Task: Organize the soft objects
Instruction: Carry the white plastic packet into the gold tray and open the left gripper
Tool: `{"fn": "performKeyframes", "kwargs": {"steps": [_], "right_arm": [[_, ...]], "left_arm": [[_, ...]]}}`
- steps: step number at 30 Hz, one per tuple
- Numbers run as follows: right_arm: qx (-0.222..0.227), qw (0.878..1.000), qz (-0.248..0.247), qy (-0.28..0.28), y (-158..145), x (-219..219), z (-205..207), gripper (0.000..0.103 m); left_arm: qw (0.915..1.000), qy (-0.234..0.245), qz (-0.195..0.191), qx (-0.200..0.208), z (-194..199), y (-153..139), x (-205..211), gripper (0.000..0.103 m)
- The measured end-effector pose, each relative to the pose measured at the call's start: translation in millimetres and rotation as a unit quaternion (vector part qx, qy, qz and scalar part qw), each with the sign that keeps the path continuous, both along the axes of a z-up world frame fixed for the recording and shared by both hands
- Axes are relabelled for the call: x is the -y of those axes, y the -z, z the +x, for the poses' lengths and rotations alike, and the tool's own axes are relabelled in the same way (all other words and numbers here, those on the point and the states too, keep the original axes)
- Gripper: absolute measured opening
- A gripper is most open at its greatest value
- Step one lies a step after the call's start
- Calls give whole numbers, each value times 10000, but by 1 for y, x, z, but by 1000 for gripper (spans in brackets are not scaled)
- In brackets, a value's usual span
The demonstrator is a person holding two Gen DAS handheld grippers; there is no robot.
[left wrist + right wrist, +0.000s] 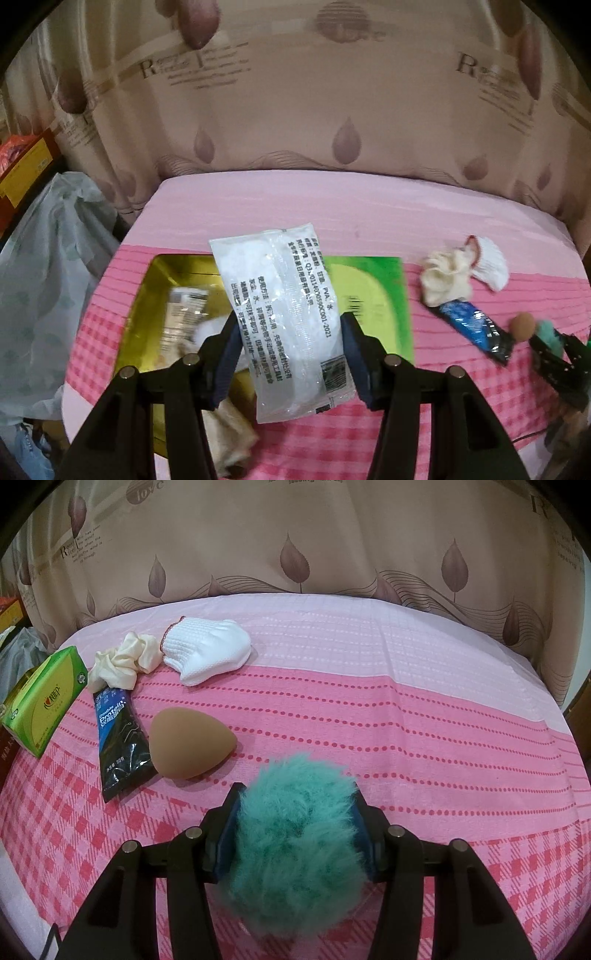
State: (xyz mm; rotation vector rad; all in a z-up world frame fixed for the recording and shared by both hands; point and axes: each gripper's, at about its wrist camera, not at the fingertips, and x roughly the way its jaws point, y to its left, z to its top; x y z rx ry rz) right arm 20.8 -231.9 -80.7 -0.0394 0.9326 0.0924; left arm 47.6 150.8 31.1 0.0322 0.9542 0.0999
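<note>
Left tool (290,354) clamps a slick, crinkly white sachet (284,325) mid-body, light and floppy; right tool (295,834) squeezes a squashy teal pompom (295,842) across its middle.

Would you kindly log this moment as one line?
left gripper: holds white packet | right gripper: holds teal pompom | gold tin: open

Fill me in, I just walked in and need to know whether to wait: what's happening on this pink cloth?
A person is sorting soft items with two handheld grippers. The left gripper holds a clear white packet above the gold tin, which already has a few things in it. The right gripper is clamped on a teal fluffy pom-pom. A tan sponge, a dark tube, a cream scrunchie and a white glove lie waiting on the cloth.
</note>
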Motion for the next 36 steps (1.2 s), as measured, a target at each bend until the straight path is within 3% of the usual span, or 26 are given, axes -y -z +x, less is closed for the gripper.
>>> {"fn": "performKeyframes", "kwargs": {"steps": [9, 13, 24, 36], "right_arm": [[1, 10000, -24, -6, 0, 0, 1, 50], [1, 10000, -32, -8, 0, 1, 1, 50], [1, 10000, -54, -3, 0, 1, 2, 51], [-3, 10000, -55, -5, 0, 1, 2, 52]], "left_arm": [[9991, -263, 240, -223, 20, 13, -64, 54], [9986, -126, 310, -403, 32, 28, -82, 54], [9964, 82, 348, -774, 59, 68, -98, 54], [9945, -26, 302, -1001, 66, 98, -102, 54]]}}
